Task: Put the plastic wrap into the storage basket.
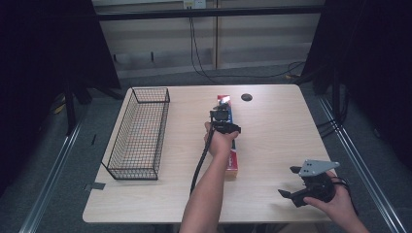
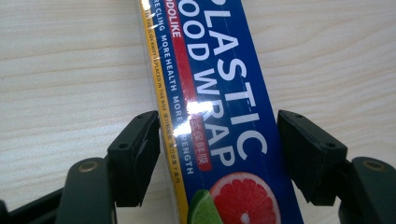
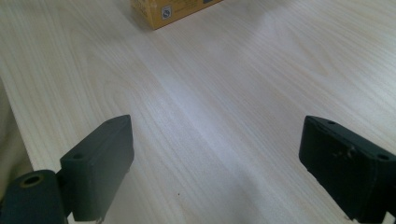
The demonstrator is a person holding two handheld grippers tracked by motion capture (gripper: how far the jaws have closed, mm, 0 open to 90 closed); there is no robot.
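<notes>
A long blue, red and yellow plastic food wrap box (image 1: 233,160) lies lengthwise near the table's middle. My left gripper (image 1: 221,116) is down over the box's far half. In the left gripper view the box (image 2: 219,116) runs up between the two black jaws, and the pads (image 2: 144,154) sit against its two long sides. At the front right, my right gripper (image 1: 289,181) is held just above bare wood with its jaws wide apart. Nothing lies between its jaws (image 3: 215,158). The box's yellow near end (image 3: 173,9) sits at the top of the right gripper view.
A black wire basket (image 1: 138,133) stands along the table's left side. A small dark round disc (image 1: 246,97) lies near the far edge, right of the box. The left gripper's cable (image 1: 200,162) trails back along the forearm. The light wooden table (image 1: 277,136) has bare room at right.
</notes>
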